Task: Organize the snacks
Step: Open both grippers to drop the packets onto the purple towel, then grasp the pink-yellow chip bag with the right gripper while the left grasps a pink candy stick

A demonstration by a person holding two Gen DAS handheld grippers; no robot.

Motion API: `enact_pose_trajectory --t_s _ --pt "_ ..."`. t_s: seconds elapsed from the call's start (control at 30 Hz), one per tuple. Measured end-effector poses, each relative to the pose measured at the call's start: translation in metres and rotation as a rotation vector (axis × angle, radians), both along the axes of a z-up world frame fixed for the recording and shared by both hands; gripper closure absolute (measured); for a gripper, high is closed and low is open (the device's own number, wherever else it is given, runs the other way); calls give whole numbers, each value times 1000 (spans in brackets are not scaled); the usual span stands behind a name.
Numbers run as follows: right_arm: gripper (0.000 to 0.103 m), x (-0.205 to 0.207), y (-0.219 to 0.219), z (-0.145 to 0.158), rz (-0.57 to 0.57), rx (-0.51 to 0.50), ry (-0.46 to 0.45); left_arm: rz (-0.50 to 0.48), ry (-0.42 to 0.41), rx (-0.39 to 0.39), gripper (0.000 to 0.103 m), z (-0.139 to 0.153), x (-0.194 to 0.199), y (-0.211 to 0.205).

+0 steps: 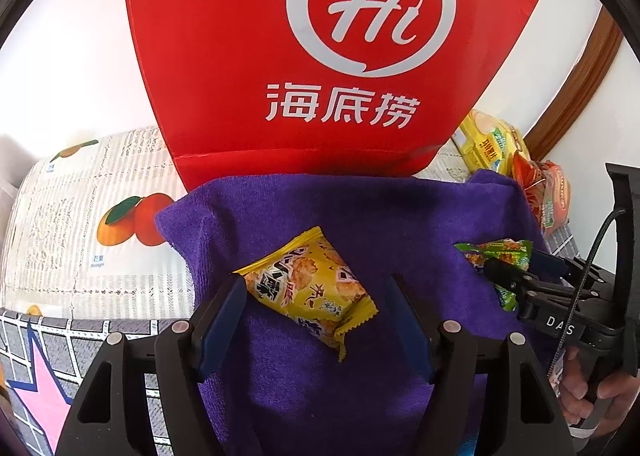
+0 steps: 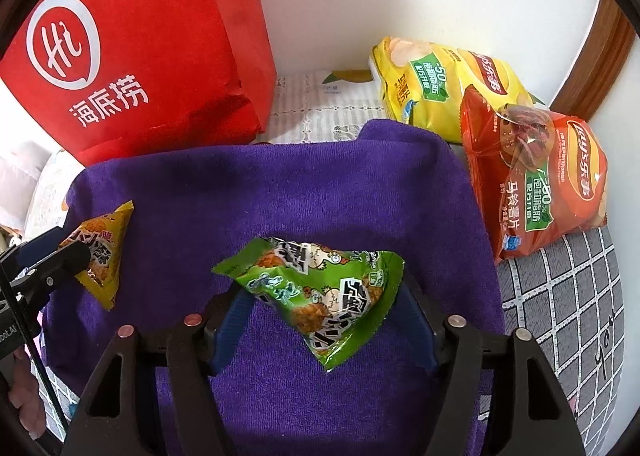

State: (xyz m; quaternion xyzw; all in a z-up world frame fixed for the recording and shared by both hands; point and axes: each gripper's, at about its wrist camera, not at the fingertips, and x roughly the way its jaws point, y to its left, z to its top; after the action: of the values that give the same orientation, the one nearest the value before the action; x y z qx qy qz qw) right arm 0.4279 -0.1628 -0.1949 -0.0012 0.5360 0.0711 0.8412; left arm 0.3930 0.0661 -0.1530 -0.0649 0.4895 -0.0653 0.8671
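- Yellow packet (image 1: 310, 288): small snack pouch, flat on purple towel (image 1: 360, 212), lying diagonally between the fingers of left gripper (image 1: 316, 310). Crimped, serrated ends; glossy film. Judged light, air-puffed, soft-walled, contents brittle; slippery under hard pads.
- Green packet (image 2: 320, 296): same kind and size, also on the towel, between the fingers of right gripper (image 2: 324, 320); one corner overlaps the right finger. Judged equally light and crushable.
- Hold advised: across the narrow middle with a mild squeeze, or by a crimped end seam, sparing the contents.
- Left gripper: jaws spread, blue pads clear of the yellow packet on both sides; nothing gripped.
- Right gripper: jaws spread around the green packet; left pad close to the film, firm pressure not evident; taken as not gripping.
- Towel: thick pile, soft underlay; packets sit on top, well apart from each other.
- Red bag (image 1: 320, 56): tall paper carrier, white logo, upright just behind the towel's far edge. Mouth out of view; contents cannot be told. Likely destination, by judgement only.
- Yellow chips (image 2: 444, 92): large puffed bag, lying beyond the towel's far right corner, against the wall.
- Red chips (image 2: 540, 180): large bag, partly over the yellow chips, just beside the towel's right edge. Both judged bulky, light, fragile.
- Cloth (image 1: 80, 224): fruit-print table cover beneath all.
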Motion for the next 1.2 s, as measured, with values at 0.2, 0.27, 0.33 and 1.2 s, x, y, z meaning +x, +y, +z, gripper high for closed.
enact_pose_trajectory --t_s 0.2,0.27,0.33,1.2 --pt "22 -5 1 11 4 8 -26 -10 -14 -34 25 5 -3 6" --pt "22 -7 3 15 10 4 -36 -10 -20 -28 25 7 -5 6" --pt "22 -10 5 20 16 5 -46 -9 -26 -33 25 10 -6 7" --pt "22 -143 -66 107 -85 -58 -242 -18 -159 42 25 90 -88 -6"
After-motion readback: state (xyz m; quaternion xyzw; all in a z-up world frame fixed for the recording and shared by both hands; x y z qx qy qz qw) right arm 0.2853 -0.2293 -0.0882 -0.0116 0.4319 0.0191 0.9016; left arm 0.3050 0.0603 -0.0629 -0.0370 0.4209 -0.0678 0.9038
